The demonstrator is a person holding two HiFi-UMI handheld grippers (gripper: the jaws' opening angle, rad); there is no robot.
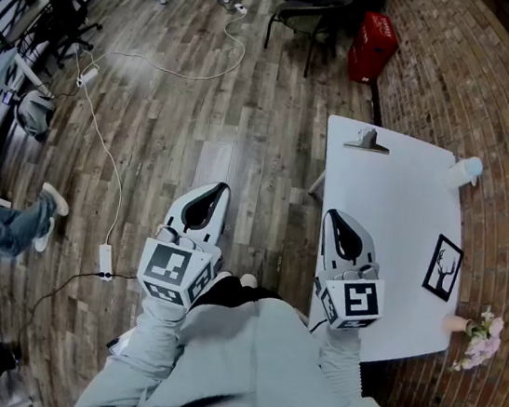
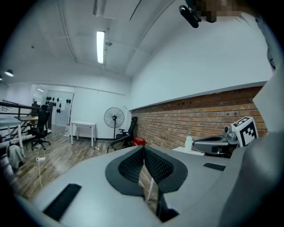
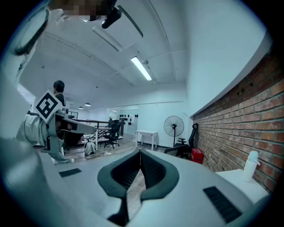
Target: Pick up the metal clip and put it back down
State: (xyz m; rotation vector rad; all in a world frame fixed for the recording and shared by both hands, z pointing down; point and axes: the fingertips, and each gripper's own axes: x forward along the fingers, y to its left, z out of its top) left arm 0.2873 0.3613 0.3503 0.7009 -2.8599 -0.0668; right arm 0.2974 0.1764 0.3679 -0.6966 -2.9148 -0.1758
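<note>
Head view has the metal clip (image 1: pixel 367 140) lying flat at the far edge of the white table (image 1: pixel 395 204), with nothing touching it. The right gripper (image 1: pixel 332 215) hangs over the near left part of that table, so the clip is straight out ahead of its jaws and a touch to their right, well apart from the tips. The left gripper (image 1: pixel 223 188) is off the table altogether, over the wood floor (image 1: pixel 204 97), which puts the clip ahead of its jaws and way off to their right.

Left gripper view: jaws of the left gripper (image 2: pixel 143 148) are pressed together, nothing in them. Same in the right gripper view, where the right gripper (image 3: pixel 140 153) has its jaws closed and empty. The clip doesn't show in either of those two views. A bottle (image 1: pixel 466 171) stands further right of the clip.
</note>
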